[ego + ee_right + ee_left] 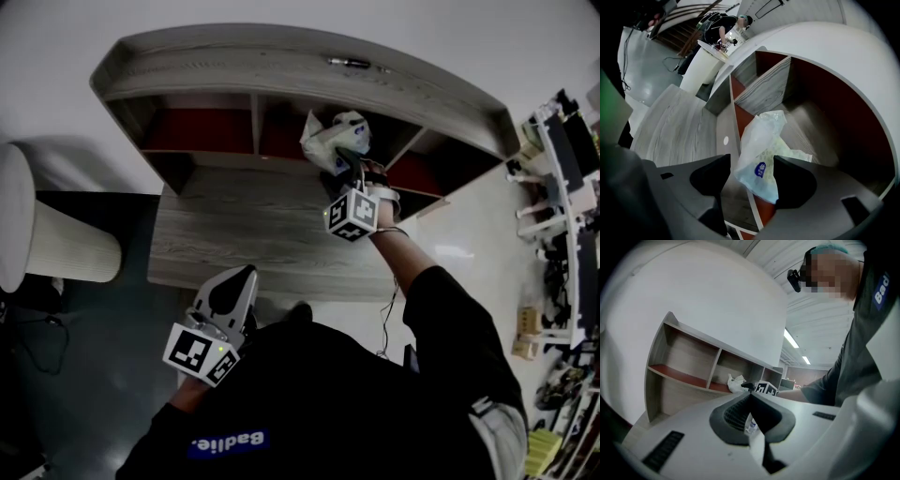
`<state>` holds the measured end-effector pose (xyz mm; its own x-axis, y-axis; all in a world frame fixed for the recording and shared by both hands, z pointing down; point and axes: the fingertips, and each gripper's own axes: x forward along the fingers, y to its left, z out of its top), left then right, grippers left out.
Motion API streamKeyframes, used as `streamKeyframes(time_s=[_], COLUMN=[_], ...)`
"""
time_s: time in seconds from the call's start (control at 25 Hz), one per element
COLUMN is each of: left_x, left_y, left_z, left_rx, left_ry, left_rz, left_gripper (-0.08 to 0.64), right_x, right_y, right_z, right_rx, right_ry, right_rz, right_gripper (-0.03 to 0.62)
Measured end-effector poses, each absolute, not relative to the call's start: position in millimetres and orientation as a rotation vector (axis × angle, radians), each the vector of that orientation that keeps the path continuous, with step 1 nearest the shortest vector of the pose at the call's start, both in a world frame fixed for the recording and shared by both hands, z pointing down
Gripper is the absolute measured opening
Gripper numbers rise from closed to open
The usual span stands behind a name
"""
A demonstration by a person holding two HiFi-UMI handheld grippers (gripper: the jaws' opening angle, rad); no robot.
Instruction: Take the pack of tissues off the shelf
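The pack of tissues [335, 137], a crumpled white plastic wrap with a blue logo, sits at the front of the middle compartment of the curved wooden shelf [281, 66]. My right gripper [349, 167] reaches into that compartment. In the right gripper view the pack [761, 150] lies between the wide-apart jaws of the right gripper [751, 164]. It touches the right jaw and a gap shows at the left one, so this gripper is open. My left gripper [231, 292] hangs low near my body, shut and empty. Its view shows the left gripper [750, 398], the shelf [684, 376] and the pack [735, 383].
A wooden desk surface [244, 234] lies below the shelf. A round white stand [47, 234] is at the left and cluttered racks [562, 187] at the right. A small dark object [349, 62] lies on the shelf top. The red-floored side compartments [197, 129] hold nothing visible.
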<state>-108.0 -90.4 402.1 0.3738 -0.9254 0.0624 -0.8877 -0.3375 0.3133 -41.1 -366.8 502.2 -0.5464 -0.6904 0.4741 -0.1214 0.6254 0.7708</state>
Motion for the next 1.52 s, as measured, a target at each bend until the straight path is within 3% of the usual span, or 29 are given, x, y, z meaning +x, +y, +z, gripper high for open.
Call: streamKeyframes(time_s=[0.16,0.2,0.28,0.48,1.0,1.52], left_x=[-111.3,-111.9,-112.6,-114.1,-106.0,-81.4], left_y=[-88.6,-88.4,-88.0,-88.7,-93.6,-100.9], left_z=[403.3,403.1,402.8,403.5,398.0,397.6], left_rx=[2.323,2.321,2.316,2.318,2.378,2.454], left_ry=[-1.601,-1.602,-1.6,-1.587,-1.516,-1.391], left_rz=[-0.193,-0.197,-0.204,-0.215,-0.223,-0.223], left_gripper=[0.002,0.002,0.002,0.002,0.002,0.002], right_x=[-41.5,-40.7,-37.8,-32.5,-30.4,-10.0], right_y=[-372.5,-373.6,-374.3,-368.6,-321.8,-239.9], right_z=[507.5,508.5,508.8,505.7,460.4,409.6], right_rx=[0.652,0.657,0.67,0.663,0.658,0.708], right_ry=[-1.992,-1.984,-1.977,-1.971,-2.072,-2.374], right_rz=[-0.918,-0.921,-0.921,-0.944,-1.069,-0.874], right_gripper=[0.287,0.27,0.169,0.096,0.071,0.071])
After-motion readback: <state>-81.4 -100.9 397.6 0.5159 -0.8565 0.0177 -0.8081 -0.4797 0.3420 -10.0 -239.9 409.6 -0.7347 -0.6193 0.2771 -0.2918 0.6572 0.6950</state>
